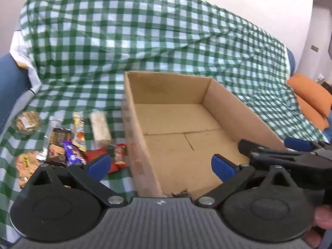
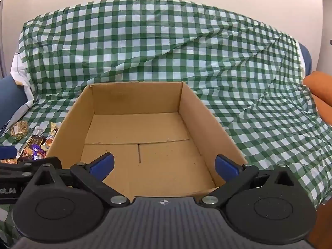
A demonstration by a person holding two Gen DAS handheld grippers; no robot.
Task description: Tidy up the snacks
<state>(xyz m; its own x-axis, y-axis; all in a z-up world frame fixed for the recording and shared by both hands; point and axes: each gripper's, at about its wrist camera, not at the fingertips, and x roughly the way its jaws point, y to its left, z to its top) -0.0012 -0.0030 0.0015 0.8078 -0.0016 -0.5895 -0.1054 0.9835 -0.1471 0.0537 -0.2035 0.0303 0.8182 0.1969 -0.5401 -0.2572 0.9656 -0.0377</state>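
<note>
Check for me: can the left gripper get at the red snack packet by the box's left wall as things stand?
Probably yes. The left gripper is open and empty, the red snack packet lies uncovered just ahead by its left finger, outside the cardboard box.
</note>
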